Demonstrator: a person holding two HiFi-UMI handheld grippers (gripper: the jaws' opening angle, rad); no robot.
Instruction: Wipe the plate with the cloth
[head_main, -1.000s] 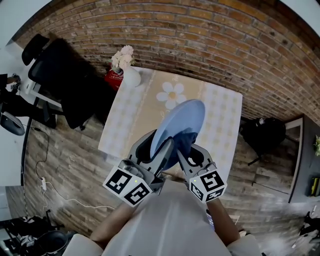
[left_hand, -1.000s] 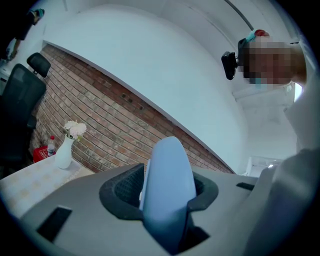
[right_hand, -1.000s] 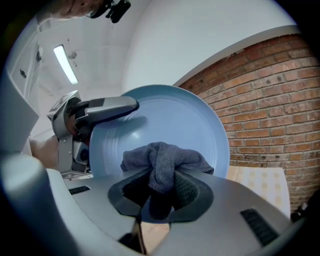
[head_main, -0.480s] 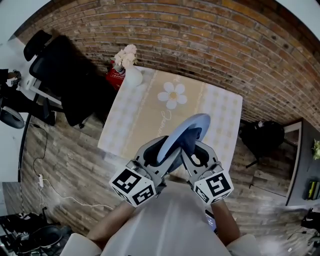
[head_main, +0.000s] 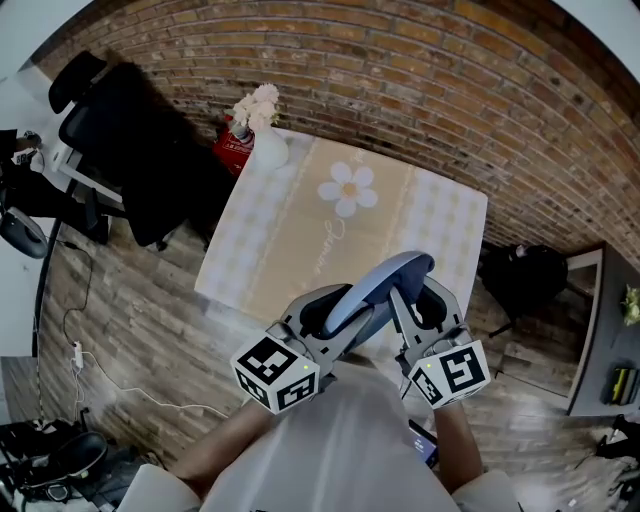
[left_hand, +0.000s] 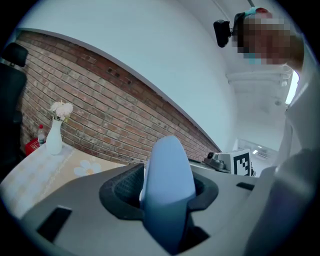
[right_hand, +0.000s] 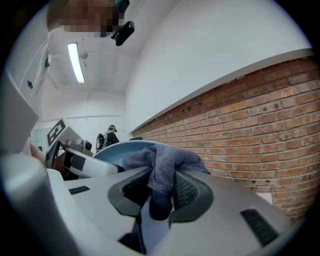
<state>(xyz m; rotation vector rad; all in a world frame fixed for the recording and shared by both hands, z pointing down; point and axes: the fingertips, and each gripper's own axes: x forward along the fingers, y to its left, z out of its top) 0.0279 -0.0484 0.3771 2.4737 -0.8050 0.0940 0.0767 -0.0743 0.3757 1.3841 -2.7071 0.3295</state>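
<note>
A pale blue plate (head_main: 385, 280) is held on edge in the air, close to my body, over the table's near edge. My left gripper (head_main: 335, 312) is shut on the plate's rim (left_hand: 167, 185), which fills the gap between its jaws. My right gripper (head_main: 412, 303) is shut on a grey-blue cloth (right_hand: 162, 167). The cloth bunches out of the jaws and lies against the plate's face (right_hand: 117, 150). In the head view the plate hides most of the cloth.
A table (head_main: 300, 235) with a beige checked cover and a daisy print (head_main: 347, 188) lies ahead. A white vase with flowers (head_main: 264, 135) and a red can (head_main: 230, 152) stand at its far left corner. A black office chair (head_main: 130, 160) is left, a brick wall behind.
The plate and both grippers have come lower and to the right, closer to my body. The plate has tilted from showing its broad face to nearly edge-on.
</note>
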